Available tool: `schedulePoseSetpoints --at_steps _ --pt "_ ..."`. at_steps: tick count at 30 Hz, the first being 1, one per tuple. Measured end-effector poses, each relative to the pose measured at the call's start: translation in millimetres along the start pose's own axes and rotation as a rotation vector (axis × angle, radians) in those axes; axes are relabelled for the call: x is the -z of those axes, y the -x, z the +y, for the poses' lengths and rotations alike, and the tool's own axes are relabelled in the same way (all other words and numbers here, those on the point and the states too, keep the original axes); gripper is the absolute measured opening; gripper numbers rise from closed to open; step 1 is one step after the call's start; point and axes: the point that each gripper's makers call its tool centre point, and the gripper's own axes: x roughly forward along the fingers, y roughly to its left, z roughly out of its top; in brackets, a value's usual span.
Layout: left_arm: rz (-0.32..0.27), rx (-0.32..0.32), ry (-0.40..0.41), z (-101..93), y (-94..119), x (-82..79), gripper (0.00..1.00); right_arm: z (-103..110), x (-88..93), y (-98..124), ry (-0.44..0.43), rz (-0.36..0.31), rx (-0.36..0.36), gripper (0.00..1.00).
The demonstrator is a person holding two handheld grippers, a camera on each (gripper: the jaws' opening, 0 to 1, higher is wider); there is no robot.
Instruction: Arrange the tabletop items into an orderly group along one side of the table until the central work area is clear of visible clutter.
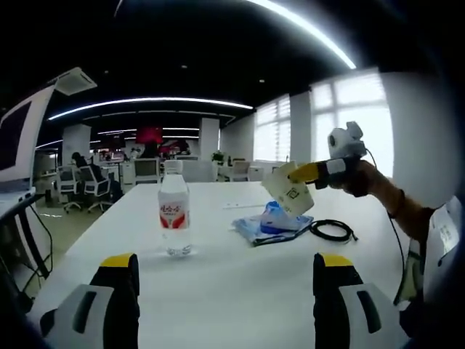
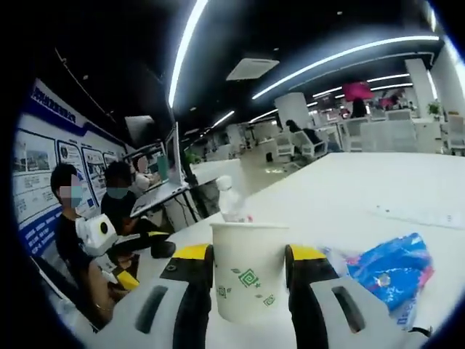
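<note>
A white paper cup with green print (image 2: 245, 270) is clamped by the right gripper (image 2: 247, 273), lifted above a blue plastic packet (image 1: 275, 222); the left gripper (image 1: 225, 280) is held wide open, empty, near a clear water bottle (image 1: 174, 214) standing on the white table (image 1: 218, 291); a black cable coil (image 1: 333, 230) lies beside the packet

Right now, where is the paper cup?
The paper cup sits clamped in the right claw, held above the blue plastic bag. In the left gripper view it hangs right of the water bottle.

Bright room, heavy fisheye bending.
Your ceiling light strips (image 1: 305, 29) streak above the jaws; windows (image 1: 349, 116) glare, edges blur.
</note>
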Motion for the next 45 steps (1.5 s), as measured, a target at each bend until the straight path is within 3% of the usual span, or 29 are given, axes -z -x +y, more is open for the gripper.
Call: schedulePoseSetpoints --at_steps 3,11,16,21,26,28,45 --pt "-0.007 -0.007 0.003 1.7 2 -0.6 1.00 -2 1.0 -12 0.017 -0.019 -0.001 0.37" --pt "0.001 -0.014 -0.002 4.9 6 3.1 0.99 -16 6.6 -50 -0.043 -0.083 0.027 0.37" --pt "-0.007 -0.006 -0.011 5.2 6 -0.6 0.99 -19 17.0 -66 -0.046 -0.088 0.067 0.36" --pt "-0.001 -0.005 -0.016 5.6 6 1.2 0.99 -25 14.8 -88 -0.061 -0.129 0.104 0.36" --pt "0.002 0.003 -0.014 6.3 7 4.6 0.98 -26 21.0 -105 -0.044 -0.152 0.138 0.36" --pt "0.001 0.000 -0.016 7.1 8 4.2 0.98 -25 23.9 -111 0.005 -0.152 0.152 0.36" --pt "0.004 -0.031 -0.022 15.5 18 4.8 0.98 -33 31.2 -136 -0.027 -0.216 0.196 0.36"
